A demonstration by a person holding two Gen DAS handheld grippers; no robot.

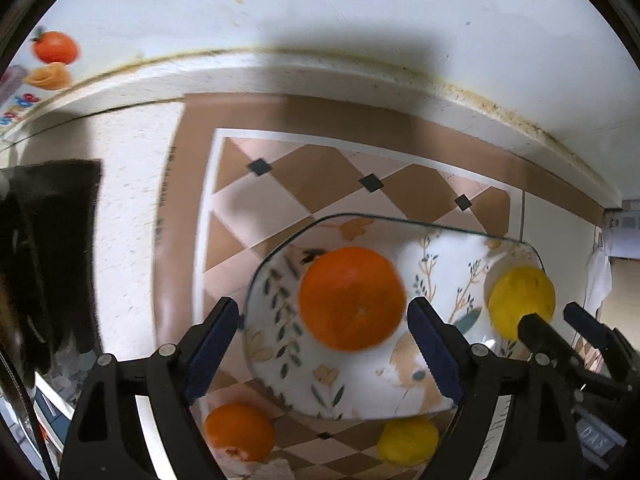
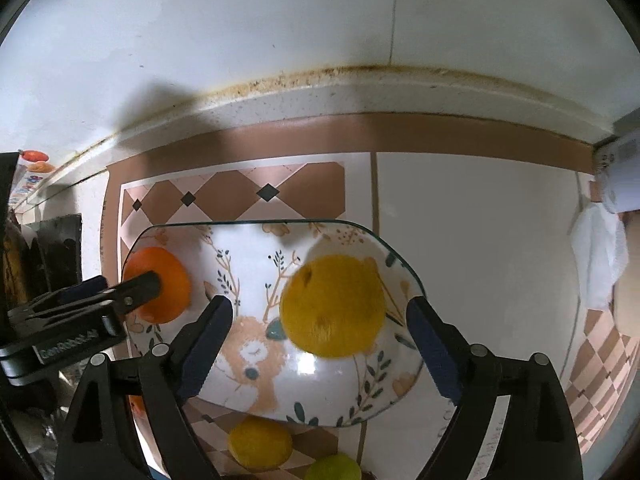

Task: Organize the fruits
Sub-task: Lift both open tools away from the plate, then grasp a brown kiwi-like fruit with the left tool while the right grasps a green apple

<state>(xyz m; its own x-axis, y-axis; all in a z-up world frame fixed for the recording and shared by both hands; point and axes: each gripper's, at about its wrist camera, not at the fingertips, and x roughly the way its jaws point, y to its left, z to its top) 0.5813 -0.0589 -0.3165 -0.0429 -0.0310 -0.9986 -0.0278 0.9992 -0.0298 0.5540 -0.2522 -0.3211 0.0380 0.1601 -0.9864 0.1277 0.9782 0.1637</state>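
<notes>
The open right tool (image 2: 320,320) frames a lemon (image 2: 333,306) on the floral plate (image 2: 256,376), an orange (image 2: 170,284) at its left edge.

Bright, even indoor light; a soft dark shadow falls across the wall (image 1: 340,4) at upper centre. Fisheye bending and black corners; slight motion blur throughout.

The plate (image 2: 304,364) looked like glossy glazed ceramic with a printed floral pattern; the orange (image 1: 352,298) and lemon (image 2: 332,306) had dimpled, matt skins; the gripper fingers (image 1: 434,344) were matt black plastic with ribbed blue pads; the counter (image 2: 460,216) looked smooth
</notes>
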